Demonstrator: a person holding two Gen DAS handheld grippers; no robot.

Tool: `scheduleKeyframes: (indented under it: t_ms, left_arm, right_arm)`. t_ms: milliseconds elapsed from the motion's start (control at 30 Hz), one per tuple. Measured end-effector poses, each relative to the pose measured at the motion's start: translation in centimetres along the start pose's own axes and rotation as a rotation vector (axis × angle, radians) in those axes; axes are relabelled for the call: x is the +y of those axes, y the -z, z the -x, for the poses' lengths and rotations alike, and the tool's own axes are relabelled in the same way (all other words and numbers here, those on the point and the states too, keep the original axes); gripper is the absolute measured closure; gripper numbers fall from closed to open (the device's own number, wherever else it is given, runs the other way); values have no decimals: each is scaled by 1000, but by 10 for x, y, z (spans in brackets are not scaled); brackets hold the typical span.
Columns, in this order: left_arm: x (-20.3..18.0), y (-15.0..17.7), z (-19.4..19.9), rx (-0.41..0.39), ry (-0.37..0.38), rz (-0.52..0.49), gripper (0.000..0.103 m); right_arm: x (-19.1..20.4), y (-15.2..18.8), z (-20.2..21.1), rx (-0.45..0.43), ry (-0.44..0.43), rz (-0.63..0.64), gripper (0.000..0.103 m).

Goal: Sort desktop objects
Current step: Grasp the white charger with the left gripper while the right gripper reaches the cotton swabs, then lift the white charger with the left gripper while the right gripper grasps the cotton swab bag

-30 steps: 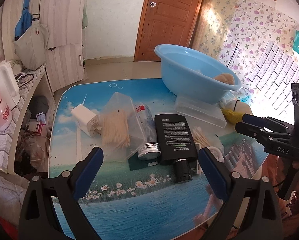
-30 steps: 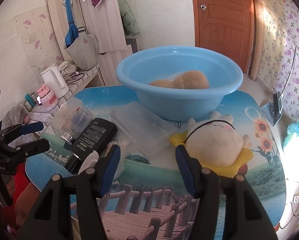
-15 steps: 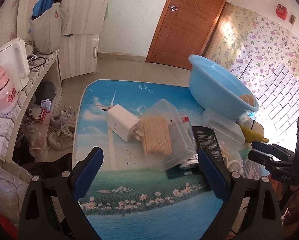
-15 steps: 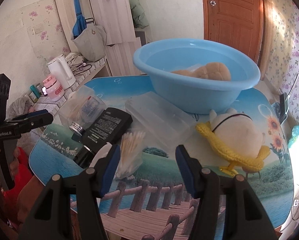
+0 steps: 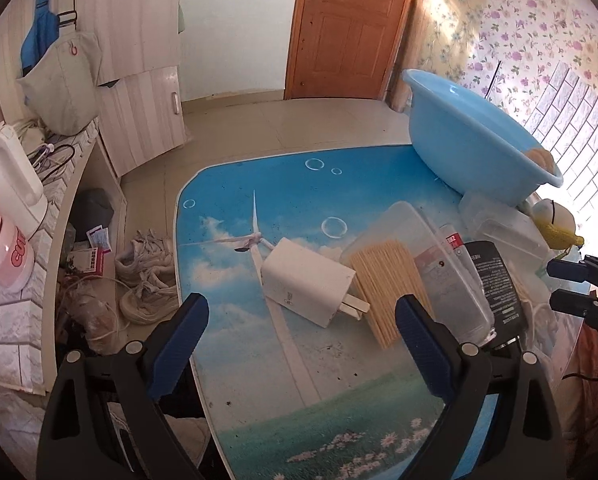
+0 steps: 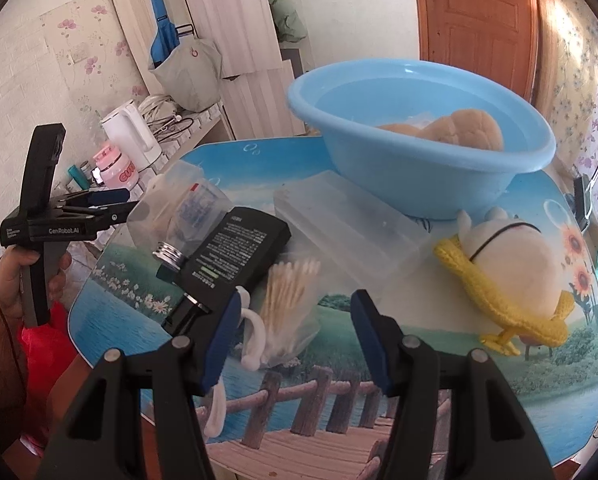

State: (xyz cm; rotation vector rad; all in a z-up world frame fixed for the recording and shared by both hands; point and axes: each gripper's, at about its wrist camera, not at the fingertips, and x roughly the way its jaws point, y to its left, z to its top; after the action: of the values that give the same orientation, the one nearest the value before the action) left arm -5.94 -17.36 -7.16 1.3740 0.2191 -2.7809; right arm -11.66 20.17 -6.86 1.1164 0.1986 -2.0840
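Note:
My left gripper [image 5: 299, 332] is open and empty, held above the table in front of a white charger plug [image 5: 307, 282]. Next to the plug lies a clear box of toothpicks [image 5: 387, 276], a clear bottle with a silver cap [image 5: 455, 276] and a black bottle [image 5: 499, 280]. My right gripper [image 6: 295, 340] is open and empty, just in front of a bag of cotton swabs [image 6: 289, 296]. The black bottle [image 6: 235, 256], a clear lidded box [image 6: 347, 220] and a yellow-and-white plush toy [image 6: 515, 268] lie beyond it. A blue basin [image 6: 419, 148] holds bread.
The table [image 5: 227, 208] has a printed landscape cover and a rounded edge. A counter at the left holds a white kettle [image 5: 7, 176] and a pink jar [image 5: 3, 244]. Shoes [image 5: 149, 276] and clutter lie on the floor beside the table. A wooden door [image 5: 347, 24] is behind.
My left gripper has swung left, so the white plug now sits between its fingers' line of sight. My right gripper has moved closer to the cotton swab bag. Both stay open.

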Motion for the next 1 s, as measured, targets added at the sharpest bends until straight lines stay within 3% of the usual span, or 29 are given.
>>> scheduleKeyframes:
  t_ms: [167,233,300,500,567,1000]
  left_arm:
    - [6,-7,-10,0,4,-4,8]
    - [8,-9,-14,10,30,6,13]
    - [10,-9,-18,14,74,27,51]
    - [4,-3,-17,3,68,25,51]
    - [2,0,-15,3,71,26,51]
    - [-4,36,15,13,36,39,52]
  right_arm:
    - [6,-1,-11,28,-13,-9,46]
    - [8,-1,-15,40,-15,-5,46]
    - [11,0,-18,51,-13,0,47]
    - [9,0,-22,55,-4,-10,70]
    - [5,-1,-21,54,11,-21,88]
    - [-10,1,-8,28,10,-52,92]
